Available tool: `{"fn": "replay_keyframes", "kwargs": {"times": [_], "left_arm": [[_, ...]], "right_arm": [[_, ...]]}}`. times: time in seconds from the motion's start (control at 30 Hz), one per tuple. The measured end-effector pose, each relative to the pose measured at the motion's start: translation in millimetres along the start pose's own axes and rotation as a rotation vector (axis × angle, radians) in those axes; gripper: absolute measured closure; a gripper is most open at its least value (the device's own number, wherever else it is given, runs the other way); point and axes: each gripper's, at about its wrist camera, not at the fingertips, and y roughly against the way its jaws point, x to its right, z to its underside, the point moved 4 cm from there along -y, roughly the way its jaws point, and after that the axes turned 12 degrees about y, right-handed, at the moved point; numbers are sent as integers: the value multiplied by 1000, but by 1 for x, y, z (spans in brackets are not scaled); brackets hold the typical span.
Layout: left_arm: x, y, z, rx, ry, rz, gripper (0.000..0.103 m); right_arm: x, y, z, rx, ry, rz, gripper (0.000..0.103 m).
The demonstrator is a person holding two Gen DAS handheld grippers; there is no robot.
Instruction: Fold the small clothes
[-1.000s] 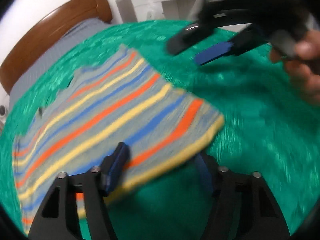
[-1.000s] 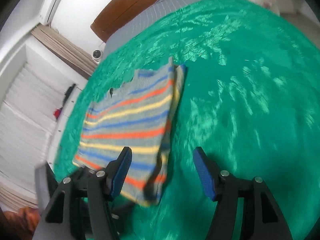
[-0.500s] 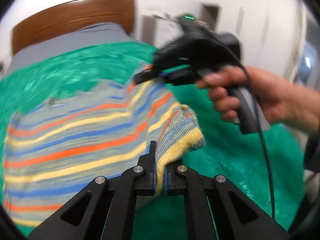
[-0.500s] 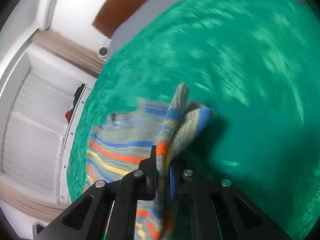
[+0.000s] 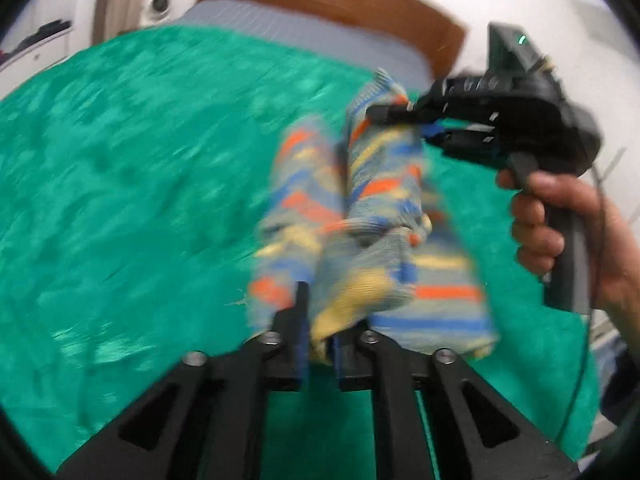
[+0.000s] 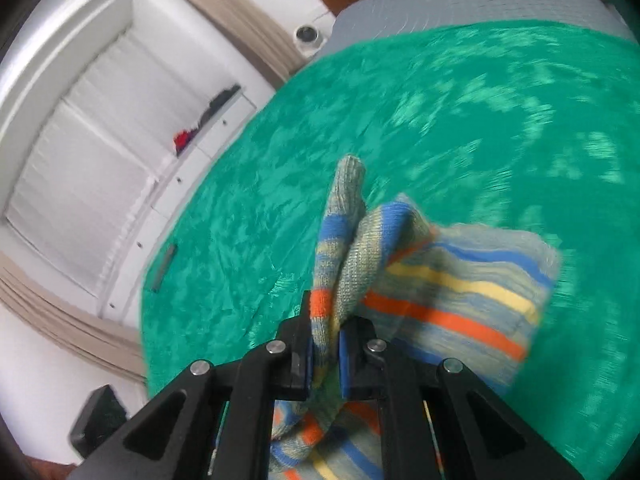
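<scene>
Fold carry-over step. Striped knit garment [image 5: 372, 216] lifted above green blanket [image 5: 140, 160], bunched between grippers. Left gripper [image 5: 320, 344] narrow, clamping hem; right gripper [image 6: 325, 354] narrow, clamping other corner (jaws lately eased slightly, cloth between). Next, likely: lay edge flat, align, release.

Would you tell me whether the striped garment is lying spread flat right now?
No: the striped garment is bunched and lifted off the green blanket, pinched by both grippers.

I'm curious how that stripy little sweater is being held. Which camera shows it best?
The left wrist view: the striped sweater hangs bunched between the left gripper and right gripper, both pinching it above the green blanket. The right wrist view shows only one pinched corner and a blurred striped panel.
</scene>
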Motion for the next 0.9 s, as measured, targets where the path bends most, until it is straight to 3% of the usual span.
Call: {"fn": "replay_keyframes", "kwargs": {"times": [0.03,0.07,0.13,0.2,0.33,0.4,0.47,0.53,0.6,0.63,0.77,0.83,0.9], "left_arm": [[-9,-1,1,-9,18,-30,65],[-18,1,0,-13,44,-38,57],[-26,8,-5,6,74,-18,32],[-26,13,-9,30,73,6,23],[-17,7,-12,9,52,12,21],[-15,-10,-16,-21,55,-63,21],[-21,-21,-8,-91,49,-175,22],[-25,-10,-4,-100,28,-192,20],[-24,4,-3,-88,8,-224,16],[-24,15,-3,-69,-8,-250,11],[-22,32,-5,-38,-46,-263,8],[-19,38,-4,-27,-66,-272,7],[-15,40,-5,-16,-94,-282,7]], "right_arm": [[0,-12,5,-18,-20,-9,62],[-1,-19,10,-26,-38,-13,55],[-5,-17,20,-6,-65,-26,52],[-5,2,29,30,-60,-15,52],[-21,45,55,54,64,65,52],[-31,53,78,26,131,77,51],[-30,43,116,-69,141,84,51],[-22,29,156,-174,157,159,53],[-30,42,171,-118,212,227,52],[-31,48,177,-128,198,264,40],[-38,74,193,-75,128,331,30],[-43,83,200,-69,117,393,18],[-48,91,204,-56,106,440,17]]}}
